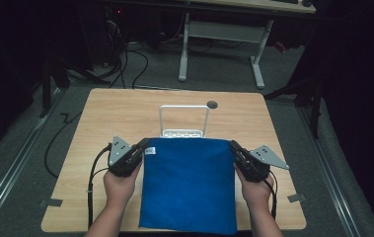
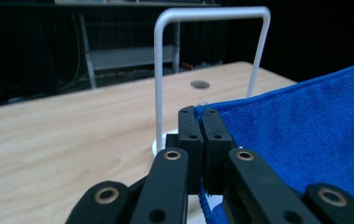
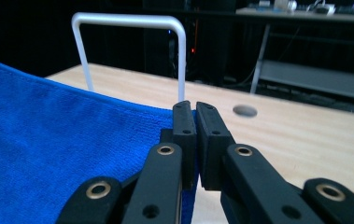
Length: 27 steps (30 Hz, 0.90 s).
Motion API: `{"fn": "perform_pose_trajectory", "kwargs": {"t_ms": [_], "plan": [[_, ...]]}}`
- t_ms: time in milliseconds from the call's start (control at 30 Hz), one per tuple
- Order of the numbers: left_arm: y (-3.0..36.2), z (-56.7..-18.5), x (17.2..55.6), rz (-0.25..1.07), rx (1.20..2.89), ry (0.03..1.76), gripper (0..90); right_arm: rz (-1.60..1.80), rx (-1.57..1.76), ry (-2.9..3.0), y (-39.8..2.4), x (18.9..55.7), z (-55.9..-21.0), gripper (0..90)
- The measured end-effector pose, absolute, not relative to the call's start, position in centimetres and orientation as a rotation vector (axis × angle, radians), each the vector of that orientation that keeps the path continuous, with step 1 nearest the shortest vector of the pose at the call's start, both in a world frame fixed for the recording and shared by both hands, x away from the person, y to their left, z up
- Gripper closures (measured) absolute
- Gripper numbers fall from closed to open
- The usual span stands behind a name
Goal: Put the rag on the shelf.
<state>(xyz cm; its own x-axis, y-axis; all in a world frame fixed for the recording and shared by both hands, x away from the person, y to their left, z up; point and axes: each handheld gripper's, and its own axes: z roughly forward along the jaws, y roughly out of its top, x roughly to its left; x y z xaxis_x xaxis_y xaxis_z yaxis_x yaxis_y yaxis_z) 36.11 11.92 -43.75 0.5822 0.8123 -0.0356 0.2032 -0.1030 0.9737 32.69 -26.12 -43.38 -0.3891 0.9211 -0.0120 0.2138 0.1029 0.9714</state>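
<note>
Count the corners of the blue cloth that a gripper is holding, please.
2: the blue cloth is pinched at its far left corner by the left gripper and at its far right corner by the right gripper. The near corners hang free.

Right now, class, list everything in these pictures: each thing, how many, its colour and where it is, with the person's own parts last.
Cloth: one, blue, held spread over the near middle of the table, a small white tag at its far left corner.
Rack: one, white wire hoop on a white base, just behind the cloth's far edge.
Table: one, light wood, a round dark hole near its far edge.
Desk: one, white legs, on the floor beyond the table.
Left claw: one, black, shut on the cloth's far left corner.
Right claw: one, black, shut on the far right corner.
Hands: two, at the near edge, one on each claw.
</note>
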Motion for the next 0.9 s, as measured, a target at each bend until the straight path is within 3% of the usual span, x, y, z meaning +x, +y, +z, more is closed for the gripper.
{"fn": "perform_pose_trajectory", "kwargs": {"t_ms": [467,900], "plan": [[12.0,-37.7,35.8,0.736,1.5,0.78,89.1,1.39,0.985,1.57,-26.3,31.8,-36.9,87.7],[11.8,-34.2,36.9,0.798,1.457,0.727,89.1,1.416,0.933,1.506,-25.6,32.9,-33.9,87.7]]}}
